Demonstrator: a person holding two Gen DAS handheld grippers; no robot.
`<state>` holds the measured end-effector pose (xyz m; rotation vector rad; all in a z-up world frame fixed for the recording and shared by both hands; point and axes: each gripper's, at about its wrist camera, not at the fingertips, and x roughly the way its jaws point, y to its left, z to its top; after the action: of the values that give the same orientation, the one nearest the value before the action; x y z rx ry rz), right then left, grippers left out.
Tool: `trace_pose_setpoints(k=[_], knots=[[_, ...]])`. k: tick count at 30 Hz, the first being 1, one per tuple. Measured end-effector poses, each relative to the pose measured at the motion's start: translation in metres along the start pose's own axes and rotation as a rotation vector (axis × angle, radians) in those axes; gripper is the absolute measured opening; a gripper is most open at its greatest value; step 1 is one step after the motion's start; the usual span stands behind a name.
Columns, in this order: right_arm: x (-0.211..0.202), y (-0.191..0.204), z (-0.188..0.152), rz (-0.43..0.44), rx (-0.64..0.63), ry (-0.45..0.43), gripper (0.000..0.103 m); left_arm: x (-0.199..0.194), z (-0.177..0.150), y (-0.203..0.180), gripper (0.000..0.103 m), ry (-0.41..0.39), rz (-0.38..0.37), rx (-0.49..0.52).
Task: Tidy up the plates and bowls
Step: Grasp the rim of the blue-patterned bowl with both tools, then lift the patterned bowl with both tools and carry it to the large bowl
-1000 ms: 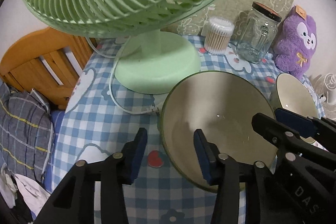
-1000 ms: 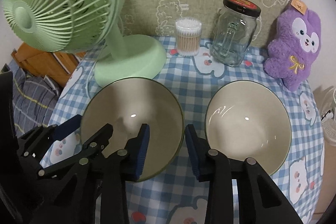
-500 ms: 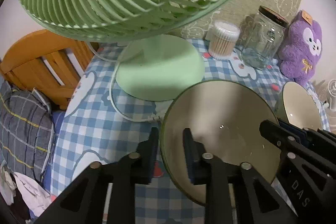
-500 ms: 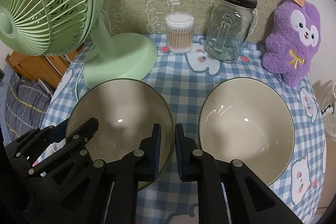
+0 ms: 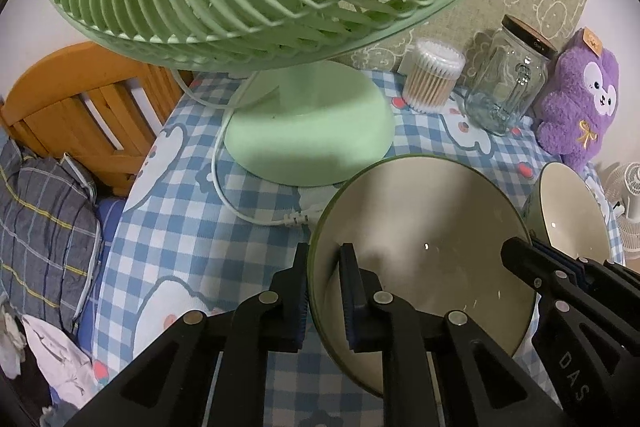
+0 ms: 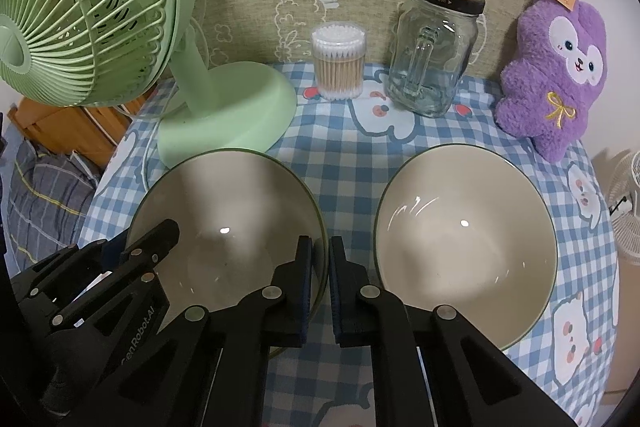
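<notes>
Two cream bowls with green rims sit side by side on the blue checked tablecloth (image 6: 348, 163). My left gripper (image 5: 324, 287) is shut on the left rim of the left bowl (image 5: 420, 227), one finger outside and one inside. My right gripper (image 6: 322, 279) is shut on the right rim of the same left bowl (image 6: 228, 223). The right bowl (image 6: 464, 243) stands free beside it, untouched; it also shows at the right edge of the left wrist view (image 5: 568, 215). Each gripper shows in the other's view.
A green desk fan (image 6: 224, 111) stands close behind the left bowl, its cord (image 5: 224, 195) trailing on the cloth. A cotton swab tub (image 6: 338, 61), a glass jar (image 6: 434, 51) and a purple plush toy (image 6: 556, 67) line the back. A wooden chair (image 5: 84, 119) stands left.
Both grippers have closed from wide open onto opposite rims of the left bowl. The views have moved slightly forward.
</notes>
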<state>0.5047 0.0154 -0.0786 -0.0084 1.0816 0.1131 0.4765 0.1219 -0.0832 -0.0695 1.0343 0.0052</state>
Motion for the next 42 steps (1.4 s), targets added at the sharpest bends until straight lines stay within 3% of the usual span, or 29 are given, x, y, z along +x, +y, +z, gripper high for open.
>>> trace_pose_setpoints(k=[16,42], knots=[[-0.028,0.008,-0.032,0.017,-0.035,0.013,0.010,-0.034,-0.034,0.000,0.011,0.005,0.036,0.012],[-0.128,-0.011,-0.126,0.000,-0.059,-0.034,0.010,-0.126,-0.122,-0.033,0.011,-0.042,0.026,0.010]])
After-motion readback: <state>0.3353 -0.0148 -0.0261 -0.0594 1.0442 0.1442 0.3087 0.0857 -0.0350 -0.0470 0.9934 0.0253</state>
